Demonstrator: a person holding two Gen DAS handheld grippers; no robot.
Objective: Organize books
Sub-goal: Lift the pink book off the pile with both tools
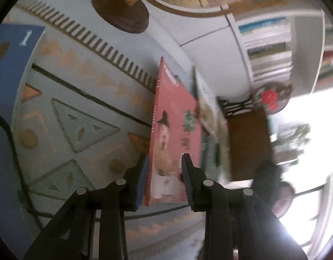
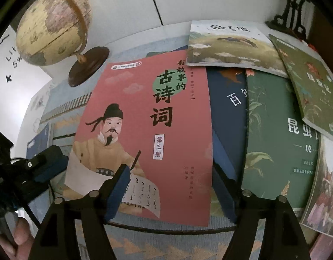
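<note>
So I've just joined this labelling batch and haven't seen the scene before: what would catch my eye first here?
The pink book with a bearded scholar on its cover fills the middle of the right wrist view, and the left gripper clamps its edge. Behind it to the left stands a yellowed globe on a dark round base. To the right, dark green books lie overlapping near the right gripper, which is open.

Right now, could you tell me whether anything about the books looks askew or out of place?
Yes: the pink book is tipped up on edge in the left gripper, while the green book, navy book and others lie overlapping at mismatched angles on the patterned cloth, not squared.
</note>
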